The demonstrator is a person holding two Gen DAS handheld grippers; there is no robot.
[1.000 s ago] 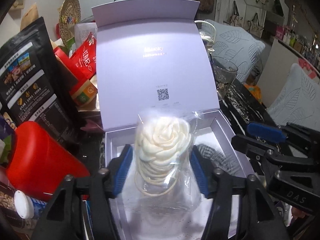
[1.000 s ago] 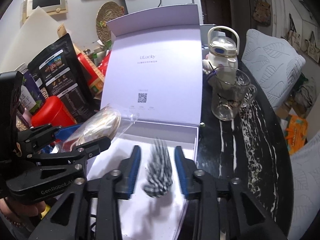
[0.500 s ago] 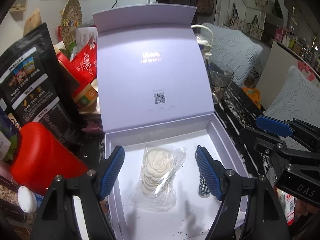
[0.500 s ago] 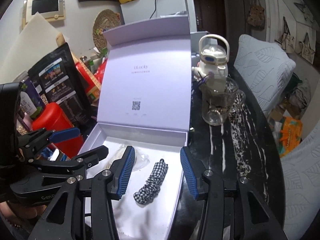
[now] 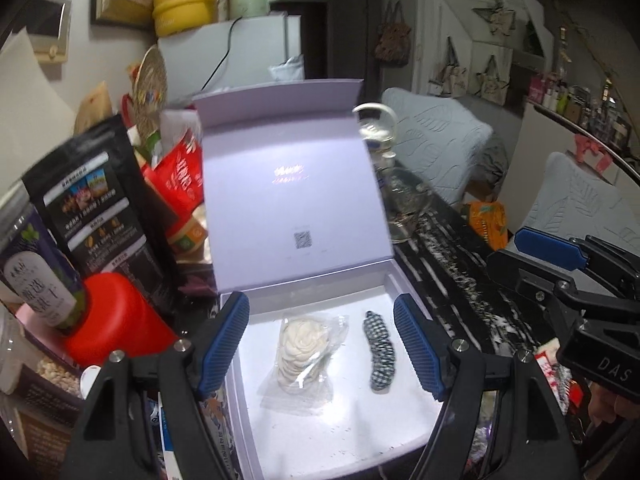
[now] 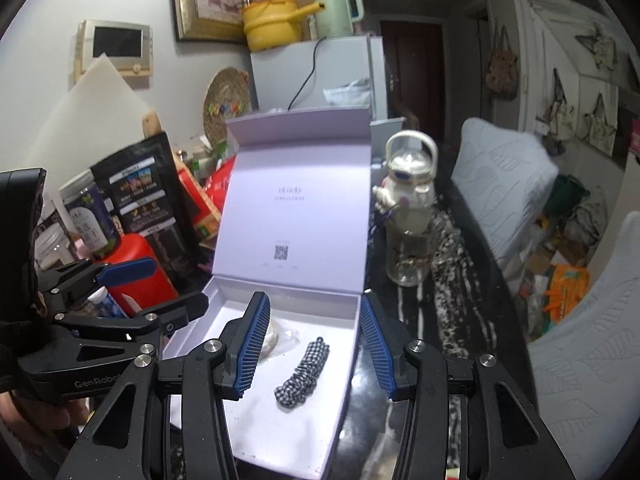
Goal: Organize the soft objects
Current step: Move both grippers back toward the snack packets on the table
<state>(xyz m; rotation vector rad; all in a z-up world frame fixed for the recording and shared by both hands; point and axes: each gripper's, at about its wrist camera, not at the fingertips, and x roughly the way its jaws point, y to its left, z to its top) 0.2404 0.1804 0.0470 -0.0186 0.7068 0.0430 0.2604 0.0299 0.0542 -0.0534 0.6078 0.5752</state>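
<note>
The lavender gift box (image 5: 394, 280) stands open on the dark marbled table (image 5: 452, 276), its lid (image 5: 288, 184) raised upright at the far side. Two soft things lie inside the box on its white floor. The cream rose-shaped item in a clear bag (image 5: 302, 350) rests near the box's middle, slightly toward its left wall. The black-and-white checked scrunchie (image 5: 379, 350) lies stretched out just beside the bag, closer to the box's right wall, and the two do not touch.

The left gripper (image 5: 322, 344) hovers above the box with its blue pads spread wide and nothing between them; the bag and scrunchie lie free below. The right gripper (image 6: 316, 346) is also released above the box, its jaws apart and empty, framing the scrunchie (image 6: 302, 372) lying on the floor beneath.

Left of the box stand a red container (image 5: 116, 320) and a black snack pouch (image 5: 100, 208). Right of the box's lid stand a glass cup (image 6: 412, 260) and a white handled bottle (image 6: 408, 184).
</note>
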